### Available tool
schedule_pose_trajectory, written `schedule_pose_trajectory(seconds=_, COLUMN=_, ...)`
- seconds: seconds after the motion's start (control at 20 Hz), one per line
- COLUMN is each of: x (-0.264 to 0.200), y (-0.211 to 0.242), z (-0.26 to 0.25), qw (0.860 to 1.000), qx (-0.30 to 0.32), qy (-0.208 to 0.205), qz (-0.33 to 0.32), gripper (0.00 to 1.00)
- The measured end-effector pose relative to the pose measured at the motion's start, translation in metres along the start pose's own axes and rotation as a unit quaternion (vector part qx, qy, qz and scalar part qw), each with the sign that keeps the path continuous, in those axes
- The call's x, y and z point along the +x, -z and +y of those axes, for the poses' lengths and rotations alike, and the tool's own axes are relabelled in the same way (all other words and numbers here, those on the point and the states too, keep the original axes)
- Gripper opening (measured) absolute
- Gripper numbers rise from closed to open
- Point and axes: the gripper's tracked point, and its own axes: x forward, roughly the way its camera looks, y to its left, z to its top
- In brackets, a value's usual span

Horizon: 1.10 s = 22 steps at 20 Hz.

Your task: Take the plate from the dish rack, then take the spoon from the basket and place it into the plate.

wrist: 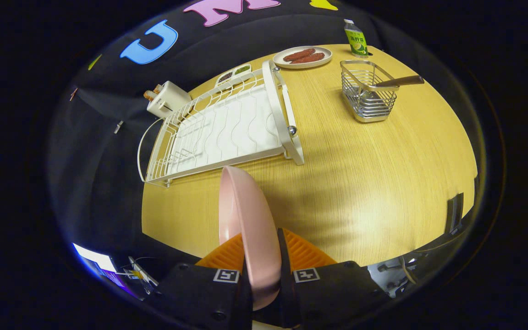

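**Pink plate held on edge above the table**

Pale wood tabletop (360,183) spreads out under the gripper (261,270), with black cloth behind it. Both fingers are clamped on a pink plate (245,229), one pressing on each face. The plate stands on its edge, its long axis running straight ahead from the fingers toward the dish rack, its hollow side facing left. Its lower rim sinks between the fingers and is cut off from sight there; whether it touches the table I cannot tell.

Just beyond the plate's far rim lies the white dish rack (227,133), its wire slots bare, set at a slant across the table. Well to the right of the rack stands a wire basket (368,94) with a spoon (399,81) in it; the handle leans out over the right rim, and the bowl end is hard to make out through the wires.

Farther back sit a plate of sausages (302,57), a small bottle (355,39), a two-part dish (233,74) and a white toaster (168,98) behind the rack's far corner.
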Motion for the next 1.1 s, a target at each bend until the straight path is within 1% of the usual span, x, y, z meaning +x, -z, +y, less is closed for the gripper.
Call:
schedule_pose_trajectory(seconds=0.1, x=0.011, y=0.003, z=0.000, qw=1.000, qx=0.016, qy=-0.006, qz=0.007, gripper=0.28)
schedule_pose_trajectory(seconds=0.25, x=0.026, y=0.007, z=0.008, qw=0.998, qx=0.056, qy=-0.032, qz=0.018, gripper=0.28)
schedule_pose_trajectory(seconds=0.4, x=0.032, y=0.004, z=0.009, qw=0.996, qx=0.078, qy=-0.036, qz=0.017, gripper=0.29)
schedule_pose_trajectory(seconds=0.55, x=0.036, y=0.001, z=-0.008, qw=0.999, qx=0.052, qy=0.008, qz=0.010, gripper=0.39)
schedule_pose_trajectory(seconds=0.6, x=0.037, y=0.000, z=-0.012, qw=0.999, qx=0.044, qy=0.018, qz=0.008, gripper=0.47)
schedule_pose_trajectory(seconds=0.75, x=0.035, y=-0.003, z=-0.026, qw=0.998, qx=0.018, qy=0.055, qz=0.002, gripper=0.55)
schedule_pose_trajectory(seconds=0.85, x=0.033, y=-0.009, z=-0.031, qw=0.998, qx=0.011, qy=0.063, qz=-0.007, gripper=0.62)
schedule_pose_trajectory(seconds=1.0, x=0.024, y=-0.019, z=-0.037, qw=0.997, qx=-0.004, qy=0.071, qz=-0.021, gripper=0.86)
schedule_pose_trajectory(seconds=1.05, x=0.019, y=-0.022, z=-0.038, qw=0.997, qx=-0.014, qy=0.074, qz=-0.026, gripper=0.86)
schedule_pose_trajectory(seconds=1.1, x=0.013, y=-0.026, z=-0.038, qw=0.997, qx=-0.024, qy=0.072, qz=-0.033, gripper=0.89)
